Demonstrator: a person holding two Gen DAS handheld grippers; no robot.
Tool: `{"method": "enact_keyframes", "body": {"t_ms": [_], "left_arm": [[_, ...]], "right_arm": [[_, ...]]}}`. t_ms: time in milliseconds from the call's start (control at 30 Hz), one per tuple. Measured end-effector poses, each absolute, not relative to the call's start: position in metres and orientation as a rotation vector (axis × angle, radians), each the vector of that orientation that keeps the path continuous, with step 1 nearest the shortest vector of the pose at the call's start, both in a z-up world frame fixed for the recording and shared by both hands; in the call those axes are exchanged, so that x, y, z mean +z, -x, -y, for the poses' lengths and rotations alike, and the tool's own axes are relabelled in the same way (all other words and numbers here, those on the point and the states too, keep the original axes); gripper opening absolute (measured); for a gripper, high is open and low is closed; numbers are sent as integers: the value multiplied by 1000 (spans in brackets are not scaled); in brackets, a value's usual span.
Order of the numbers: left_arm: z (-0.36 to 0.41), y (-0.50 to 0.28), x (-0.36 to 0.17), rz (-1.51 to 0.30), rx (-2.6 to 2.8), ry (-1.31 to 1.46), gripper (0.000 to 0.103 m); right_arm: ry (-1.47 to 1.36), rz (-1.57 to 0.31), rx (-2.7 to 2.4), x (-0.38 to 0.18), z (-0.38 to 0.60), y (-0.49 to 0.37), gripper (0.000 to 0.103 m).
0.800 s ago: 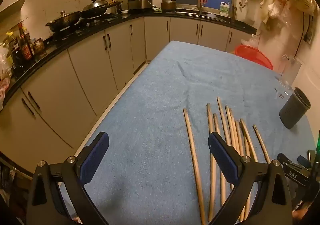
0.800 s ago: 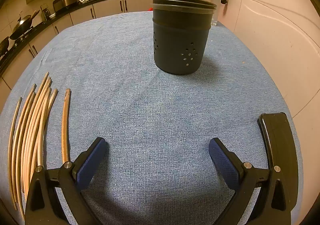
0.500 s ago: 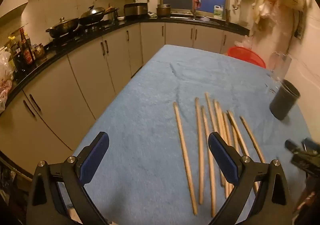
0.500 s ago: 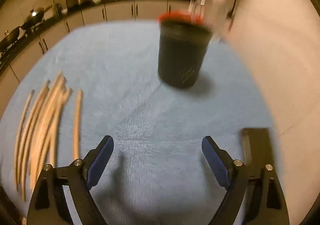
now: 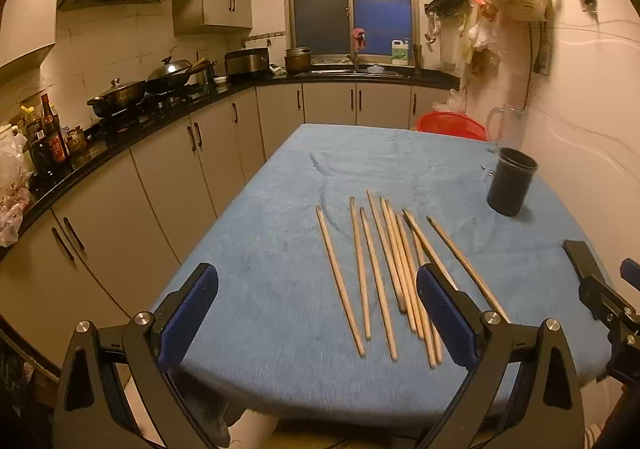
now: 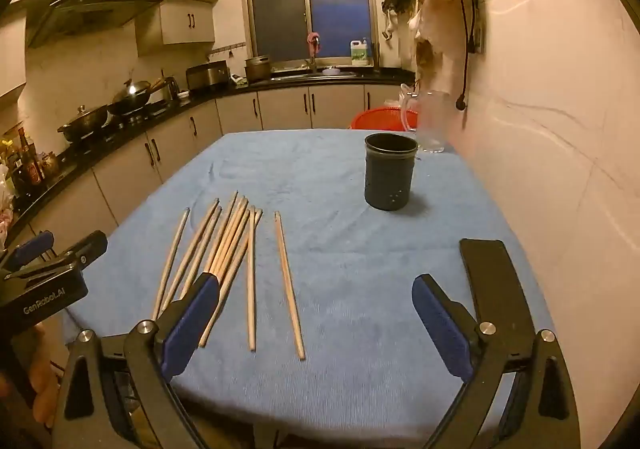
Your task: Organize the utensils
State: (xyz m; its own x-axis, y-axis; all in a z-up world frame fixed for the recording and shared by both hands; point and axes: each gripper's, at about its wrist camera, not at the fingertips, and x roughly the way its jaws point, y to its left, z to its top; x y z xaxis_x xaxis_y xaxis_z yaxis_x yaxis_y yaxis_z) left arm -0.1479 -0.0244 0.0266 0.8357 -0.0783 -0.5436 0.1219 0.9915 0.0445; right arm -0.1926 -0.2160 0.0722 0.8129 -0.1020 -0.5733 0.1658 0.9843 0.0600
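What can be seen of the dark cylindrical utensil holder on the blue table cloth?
The dark cylindrical utensil holder stands upright on the blue table cloth, toward the far right side near the wall. It looks like matte dark plastic, with a raised rim band at its open top and small drain holes low on its side. Nothing shows above its rim. The wooden chopsticks lie apart from it, and a clear glass jug stands just behind it. Neither gripper touches it.

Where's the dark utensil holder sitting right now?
The dark utensil holder stands upright on the blue tablecloth, far right side in both wrist views, just in front of the clear pitcher by the wall and beyond the spread chopsticks.
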Motion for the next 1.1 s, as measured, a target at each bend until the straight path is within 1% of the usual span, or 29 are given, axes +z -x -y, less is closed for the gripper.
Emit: {"method": "enact_keyframes", "body": {"t_ms": [133,300,533,1100], "left_arm": [[22,174,39,-523,-105,-85,99],[26,180,44,-496,-101,-89,99],[26,166,36,-543,-91,-80,99],[22,168,34,-551,-93,-75,99]], "right_arm": [[-89,-576,-126,83,204,213,100],[-77,-566,-127,89,199,218,101],[-92,-591,-137,81,203,211,101],[-78,-583,-137,79,201,214,101]]}}
